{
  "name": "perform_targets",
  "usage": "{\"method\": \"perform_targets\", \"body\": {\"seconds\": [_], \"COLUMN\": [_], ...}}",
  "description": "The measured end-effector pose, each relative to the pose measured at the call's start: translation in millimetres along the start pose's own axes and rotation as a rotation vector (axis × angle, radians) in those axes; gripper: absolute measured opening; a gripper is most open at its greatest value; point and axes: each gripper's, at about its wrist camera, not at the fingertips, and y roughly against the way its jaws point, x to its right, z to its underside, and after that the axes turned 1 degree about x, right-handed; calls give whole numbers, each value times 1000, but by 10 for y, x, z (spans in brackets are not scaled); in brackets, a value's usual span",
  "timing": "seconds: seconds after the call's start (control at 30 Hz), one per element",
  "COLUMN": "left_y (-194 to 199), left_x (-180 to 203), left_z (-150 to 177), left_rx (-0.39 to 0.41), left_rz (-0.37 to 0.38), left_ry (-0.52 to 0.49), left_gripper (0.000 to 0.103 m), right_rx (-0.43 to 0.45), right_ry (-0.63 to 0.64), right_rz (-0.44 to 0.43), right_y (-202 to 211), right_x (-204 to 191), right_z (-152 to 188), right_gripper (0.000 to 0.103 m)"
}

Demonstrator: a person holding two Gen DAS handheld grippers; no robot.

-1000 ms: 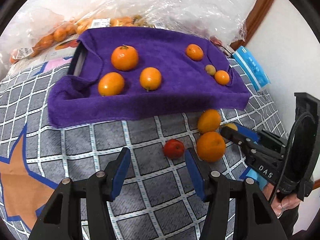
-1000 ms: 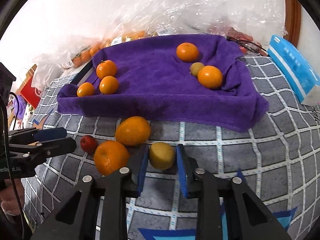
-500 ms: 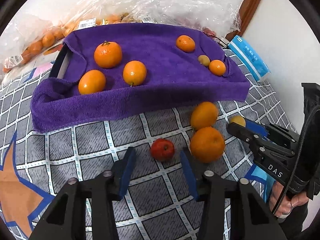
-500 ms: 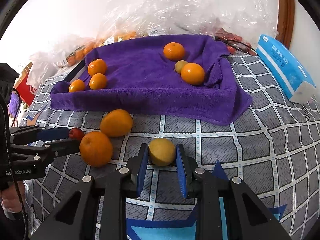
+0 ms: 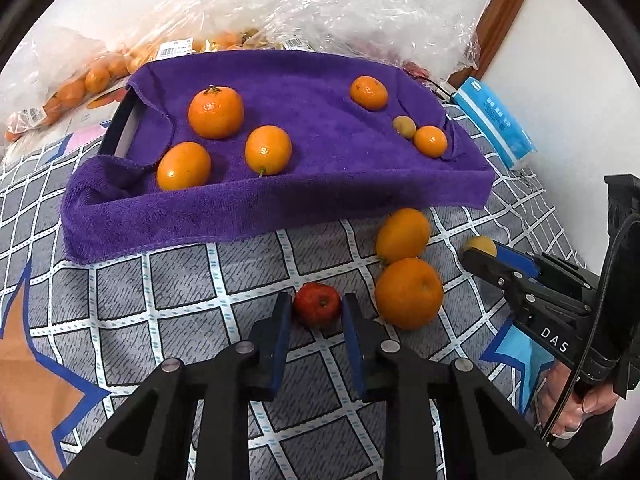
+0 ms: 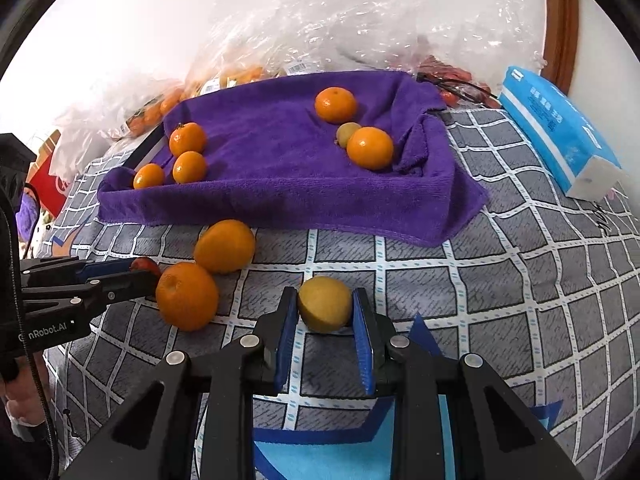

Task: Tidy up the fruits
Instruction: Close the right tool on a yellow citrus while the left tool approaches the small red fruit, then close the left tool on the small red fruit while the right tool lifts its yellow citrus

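My left gripper (image 5: pixel 314 312) is shut on a small red fruit (image 5: pixel 317 304) that rests on the checked cloth. My right gripper (image 6: pixel 325 310) is shut on a yellow fruit (image 6: pixel 325 309), low over the cloth. Two large oranges (image 5: pixel 408 292) (image 5: pixel 402 234) lie between the grippers, also in the right wrist view (image 6: pixel 186 296) (image 6: pixel 224 246). A tray covered by a purple towel (image 5: pixel 320 160) holds three oranges at its left (image 5: pixel 216 112) and two small oranges with a small greenish fruit (image 5: pixel 404 126) at its right.
Clear plastic bags of fruit (image 5: pixel 80 84) lie behind the tray against the wall. A blue tissue pack (image 6: pixel 560 132) lies right of the tray. The right gripper's body (image 5: pixel 560 304) shows at the right of the left wrist view.
My left gripper moved forward and closed around the red fruit. My right gripper stayed shut on the yellow fruit and pulled back a little from the tray.
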Motion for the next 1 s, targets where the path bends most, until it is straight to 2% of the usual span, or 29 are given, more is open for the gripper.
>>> {"method": "perform_targets", "body": {"seconds": [0.67,1.0], "left_y": [601,936], "left_x": [-114,-166], "left_z": [-20,-118], "left_rx": [90,150], "left_rz": [-19,-41], "left_ry": [68,81], "left_gripper": [24,24], "right_rx": [106,156], "right_ry": [-2,-29], "right_rz": [18,-10], "right_y": [581,797], "right_x": [-215,-343], "right_z": [-229,-420], "right_gripper": [27,27]}}
